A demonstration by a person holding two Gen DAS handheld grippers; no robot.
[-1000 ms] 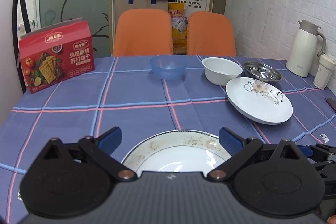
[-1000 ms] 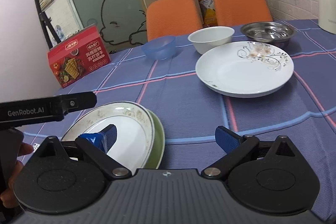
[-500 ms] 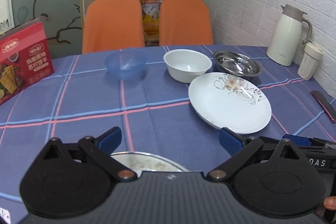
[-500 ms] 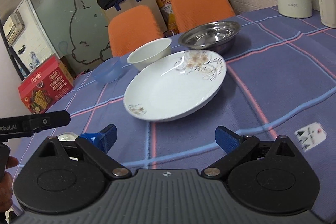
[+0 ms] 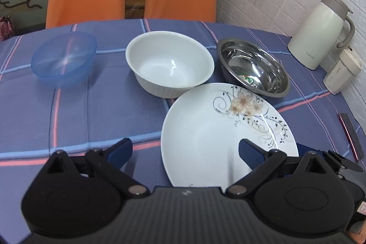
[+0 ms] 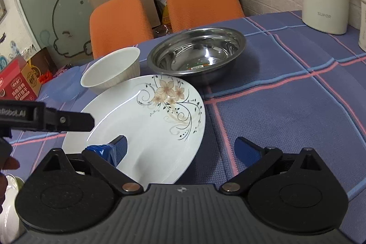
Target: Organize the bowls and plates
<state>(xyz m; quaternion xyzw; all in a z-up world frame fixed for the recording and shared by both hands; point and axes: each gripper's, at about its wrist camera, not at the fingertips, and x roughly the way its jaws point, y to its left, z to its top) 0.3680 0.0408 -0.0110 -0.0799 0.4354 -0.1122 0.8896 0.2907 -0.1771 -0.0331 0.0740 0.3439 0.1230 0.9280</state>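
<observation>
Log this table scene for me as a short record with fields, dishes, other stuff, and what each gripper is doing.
surface: table with blue checked cloth
plate: flowered plate, nearest, empty
bowls: blue bowl, white bowl, steel bowl, in a row behind the plate
other items: jug by the wall
left gripper: open, holding nothing, over the plate's near edge
right gripper: open, holding nothing, over the plate's right rim

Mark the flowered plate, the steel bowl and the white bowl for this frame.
flowered plate [image 5: 205, 136], left wrist view, on its plain white centre.
steel bowl [image 6: 196, 54], right wrist view, on the shiny inside bottom.
white bowl [image 5: 169, 63], left wrist view, on the inner floor.
</observation>
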